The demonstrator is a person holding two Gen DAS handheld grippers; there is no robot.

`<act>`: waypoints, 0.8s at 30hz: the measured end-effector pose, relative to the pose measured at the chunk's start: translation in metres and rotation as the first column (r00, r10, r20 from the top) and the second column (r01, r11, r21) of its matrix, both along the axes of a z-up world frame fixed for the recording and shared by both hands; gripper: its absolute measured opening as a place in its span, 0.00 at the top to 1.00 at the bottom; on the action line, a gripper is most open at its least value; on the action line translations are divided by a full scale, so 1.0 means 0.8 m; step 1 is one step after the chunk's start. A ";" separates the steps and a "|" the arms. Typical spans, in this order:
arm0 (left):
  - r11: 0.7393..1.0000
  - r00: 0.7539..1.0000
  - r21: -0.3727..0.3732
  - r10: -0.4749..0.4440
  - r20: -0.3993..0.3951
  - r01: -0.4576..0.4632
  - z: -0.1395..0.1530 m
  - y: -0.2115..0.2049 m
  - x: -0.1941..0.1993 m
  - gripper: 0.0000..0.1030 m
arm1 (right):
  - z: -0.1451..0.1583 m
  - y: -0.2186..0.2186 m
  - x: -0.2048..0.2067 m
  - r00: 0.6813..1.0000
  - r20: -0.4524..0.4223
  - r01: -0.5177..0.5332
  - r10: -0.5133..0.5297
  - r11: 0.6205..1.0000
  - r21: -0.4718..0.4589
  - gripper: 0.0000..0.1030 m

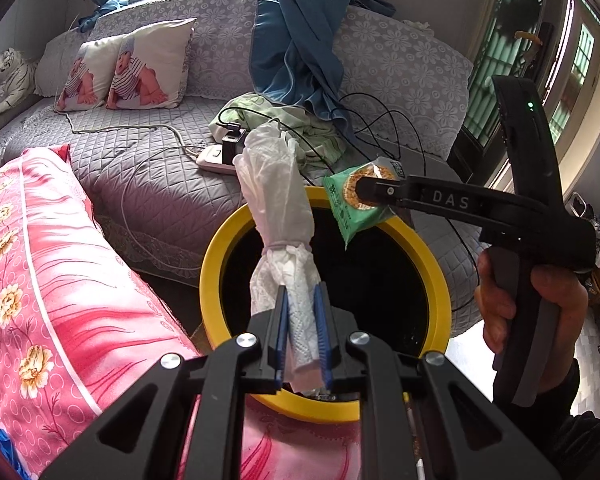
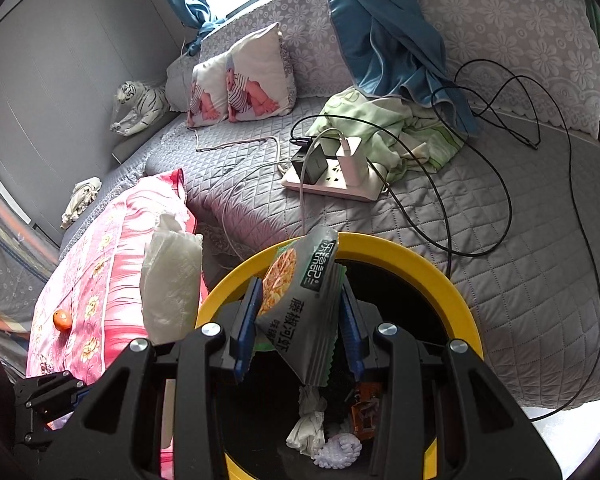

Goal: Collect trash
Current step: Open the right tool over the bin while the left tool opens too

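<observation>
A round bin with a yellow rim (image 1: 216, 264) (image 2: 432, 260) stands beside the sofa, dark inside. My left gripper (image 1: 302, 312) is shut on a white tissue bundle (image 1: 278, 200), tied in the middle, held upright over the bin's near side. My right gripper (image 2: 300, 312) (image 1: 370, 190) is shut on a green and grey snack wrapper (image 2: 300, 296) (image 1: 354, 206), which hangs over the bin's opening. In the right wrist view the tissue bundle (image 2: 172, 280) shows at the left. Crumpled tissues (image 2: 308, 428) and other scraps lie at the bin's bottom.
A pink flowered quilt (image 1: 60, 280) lies left of the bin, with a small orange fruit (image 2: 62, 319) on it. On the grey quilted sofa (image 2: 520, 260) sit a power strip with chargers (image 2: 332, 176), black cables (image 2: 540, 128), green cloth (image 2: 396, 128) and picture pillows (image 1: 140, 68).
</observation>
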State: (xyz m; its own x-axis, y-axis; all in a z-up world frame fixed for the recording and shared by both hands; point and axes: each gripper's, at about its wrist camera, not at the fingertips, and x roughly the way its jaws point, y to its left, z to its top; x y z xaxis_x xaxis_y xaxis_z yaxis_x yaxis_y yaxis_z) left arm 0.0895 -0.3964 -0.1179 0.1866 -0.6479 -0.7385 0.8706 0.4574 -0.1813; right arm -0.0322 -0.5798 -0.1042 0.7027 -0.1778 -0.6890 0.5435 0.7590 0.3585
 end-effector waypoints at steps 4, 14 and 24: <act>1.000 1.000 0.018 -0.003 -0.006 0.003 -0.007 -0.005 0.000 0.88 | -0.009 -0.006 -0.001 1.000 -0.012 0.006 -0.006 1.000 0.020 0.65; 1.000 0.997 0.003 0.026 -0.067 -0.026 -0.011 0.003 0.013 0.77 | -0.016 -0.013 -0.002 0.999 -0.021 0.026 -0.026 0.999 0.048 0.57; 0.994 0.993 -0.048 0.097 -0.067 -0.100 0.010 0.032 0.035 0.66 | -0.005 -0.015 -0.010 0.999 -0.001 0.044 -0.044 0.998 0.045 0.53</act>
State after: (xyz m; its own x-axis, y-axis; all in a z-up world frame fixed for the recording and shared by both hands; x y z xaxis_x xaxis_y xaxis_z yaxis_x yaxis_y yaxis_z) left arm 0.1171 -0.3709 -0.1101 0.2049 -0.6657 -0.7176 0.8075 0.5293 -0.2605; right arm -0.0404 -0.5920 -0.1080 0.6950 -0.1772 -0.6968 0.5757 0.7178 0.3917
